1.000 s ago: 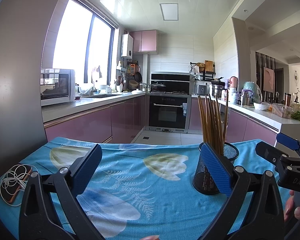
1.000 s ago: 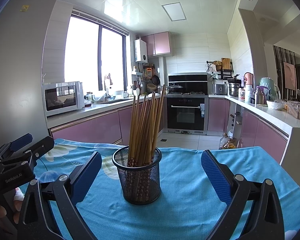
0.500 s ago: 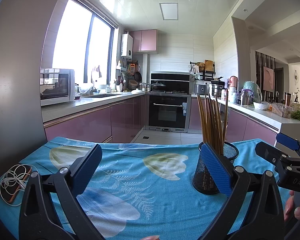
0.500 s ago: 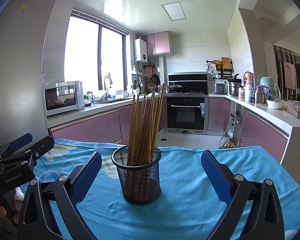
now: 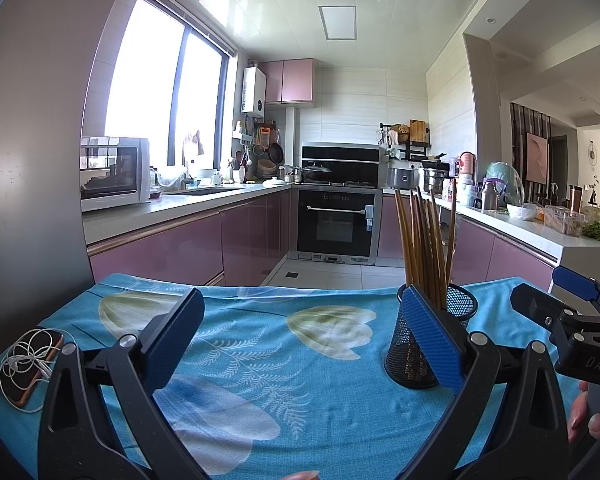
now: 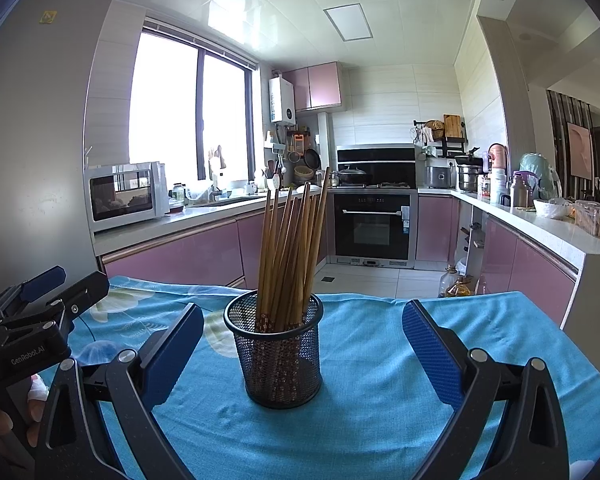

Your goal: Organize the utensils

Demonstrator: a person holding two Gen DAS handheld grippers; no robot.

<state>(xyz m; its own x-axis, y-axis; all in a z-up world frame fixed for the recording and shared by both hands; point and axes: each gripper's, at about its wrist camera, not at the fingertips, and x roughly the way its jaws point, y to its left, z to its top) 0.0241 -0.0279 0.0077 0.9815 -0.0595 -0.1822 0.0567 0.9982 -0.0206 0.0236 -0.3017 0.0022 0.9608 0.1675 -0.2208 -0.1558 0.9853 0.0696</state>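
- Mesh cup (image 6: pixel 278 354): black wire mesh, metal by the look, matt.
- Chopsticks (image 6: pixel 290 256): wood-look, smooth, light brown; patterned lower ends seen thru mesh.
- Tablecloth (image 6: pixel 372 380): woven cloth, blue w/ printed leaves, matt, slightly wrinkled.
- Right gripper (image 6: pixel 302 354): black matt plastic-look frame, silver bolts; blue finger pads (image 6: pixel 430 354) w/ fine ribbed texture.
- Left gripper (image 5: pixel 302 340): same finish, blue textured pads, black frame.
- Phone (image 5: pixel 30 368): glossy, white smooth-coated cable coiled on top.
- Cabinets (image 6: pixel 188 256): pink, high gloss.
- Oven (image 6: pixel 372 226): black glass front, metal handle.
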